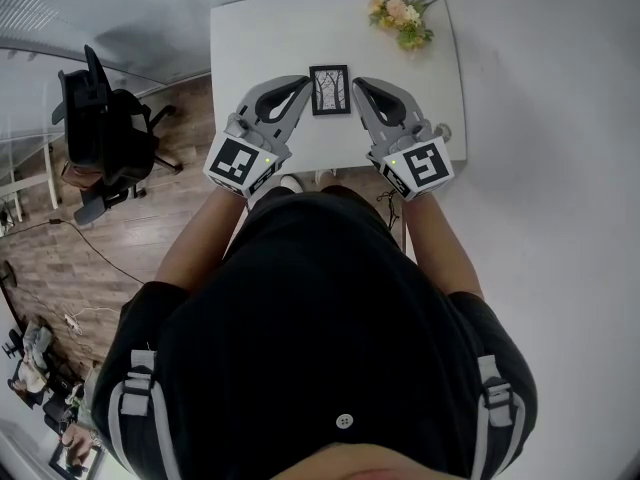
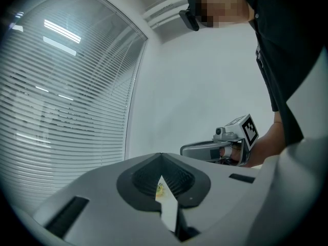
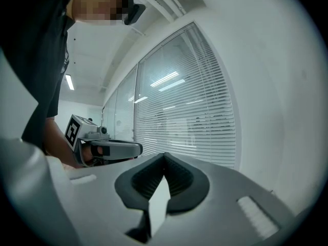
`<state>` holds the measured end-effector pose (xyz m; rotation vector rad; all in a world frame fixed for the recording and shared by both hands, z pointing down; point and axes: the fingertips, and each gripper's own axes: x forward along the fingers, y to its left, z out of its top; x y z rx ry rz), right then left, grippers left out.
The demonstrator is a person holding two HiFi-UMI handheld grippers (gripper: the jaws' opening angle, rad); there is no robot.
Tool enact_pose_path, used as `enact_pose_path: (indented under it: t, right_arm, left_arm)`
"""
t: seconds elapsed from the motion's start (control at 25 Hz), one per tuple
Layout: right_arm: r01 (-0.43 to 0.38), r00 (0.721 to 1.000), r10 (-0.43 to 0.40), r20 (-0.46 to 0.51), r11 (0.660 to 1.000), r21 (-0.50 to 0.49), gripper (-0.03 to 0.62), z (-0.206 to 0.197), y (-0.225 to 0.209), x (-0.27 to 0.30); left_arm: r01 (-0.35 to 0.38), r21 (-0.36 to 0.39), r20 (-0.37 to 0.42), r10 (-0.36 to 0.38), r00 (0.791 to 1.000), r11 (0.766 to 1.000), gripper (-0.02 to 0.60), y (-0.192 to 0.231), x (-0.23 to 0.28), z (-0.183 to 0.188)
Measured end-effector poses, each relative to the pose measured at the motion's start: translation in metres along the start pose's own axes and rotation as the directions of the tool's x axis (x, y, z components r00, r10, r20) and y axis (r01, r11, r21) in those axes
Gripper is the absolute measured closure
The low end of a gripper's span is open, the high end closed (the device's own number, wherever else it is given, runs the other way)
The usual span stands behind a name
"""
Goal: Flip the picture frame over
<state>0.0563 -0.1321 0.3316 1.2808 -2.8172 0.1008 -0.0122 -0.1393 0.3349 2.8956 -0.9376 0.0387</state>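
1. White table (image 1: 240, 38) in my head view carries the picture frame (image 1: 330, 89), lying picture-side up between my left gripper (image 1: 305, 83) and right gripper (image 1: 357, 83), each just beside it; flowers (image 1: 402, 18) sit at the far corner
2. Left gripper view: my jaws meet, nothing between
3. Right gripper view: jaws pressed together, empty

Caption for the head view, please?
A picture frame lies image-up on a white table between shut left gripper and right gripper; flowers at a far corner.
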Motion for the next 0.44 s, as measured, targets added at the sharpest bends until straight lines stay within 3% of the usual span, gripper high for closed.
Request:
enact_pose_path:
  t: [0.44]
  right_arm:
    - [-0.003,1.000,0.003,-0.008,1.000,0.000,0.585,-0.0020,-0.0065,0.0052]
  left_arm:
    - [-0.003,-0.005,0.008,0.003,1.000,1.000,0.577,0.0056,0.0059,0.0020]
